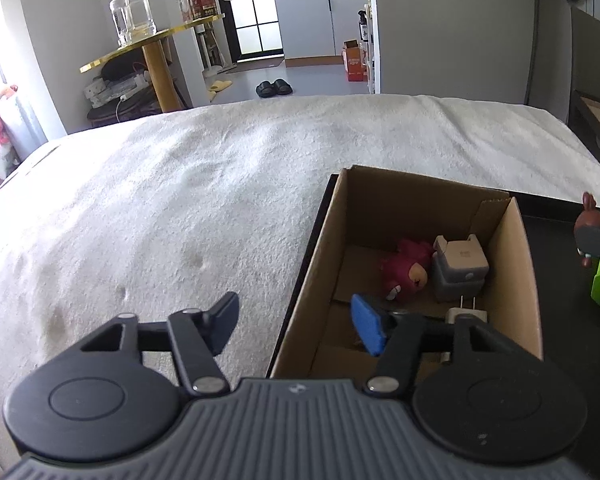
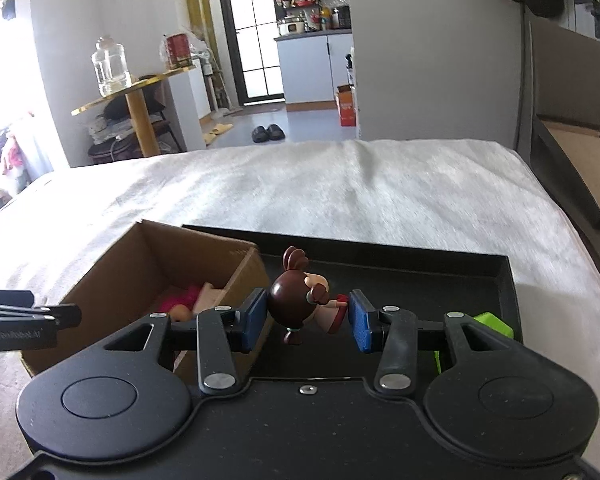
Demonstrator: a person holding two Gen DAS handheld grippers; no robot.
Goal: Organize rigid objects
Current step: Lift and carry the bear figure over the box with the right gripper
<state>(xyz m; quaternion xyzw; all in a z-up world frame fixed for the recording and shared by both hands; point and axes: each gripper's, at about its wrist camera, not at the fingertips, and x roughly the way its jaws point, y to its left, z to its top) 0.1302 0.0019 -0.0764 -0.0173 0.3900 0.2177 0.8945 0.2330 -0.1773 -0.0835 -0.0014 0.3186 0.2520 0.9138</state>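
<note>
You are in the carrying step: your right gripper [image 2: 308, 316] is holding the small brown-haired figurine [image 2: 300, 300], with the jaws pressing on it from both sides, head on one pad and feet on the other, so it is lying sideways between them. It is hanging in the air above the black tray [image 2: 500, 280], just beside the right wall of the cardboard box [image 2: 236, 264]. The box is standing on the left part of this tray, and the tray is lying on the bed [image 1: 180, 200] with the white cover.

Your left gripper [image 1: 296, 328] is holding nothing. Its jaws are standing about half open, one finger over the bed cover and the other over the near left corner of the box.

Inside the box you are already keeping a red plush-like toy [image 1: 404, 272], a grey block-shaped toy [image 1: 460, 268] and a white plug adapter [image 1: 466, 314]. A green object [image 2: 492, 324] is waiting on the tray, partly hidden behind your right gripper, so I judge the sorting is somewhere in the middle.

For the next move, I think you are needing to bring the figurine leftward over the box wall, high enough that its feet are not catching the cardboard edge, then lower it to a free place in the near part of the box and open the jaws. Be careful that your left gripper is not standing in the way.
</note>
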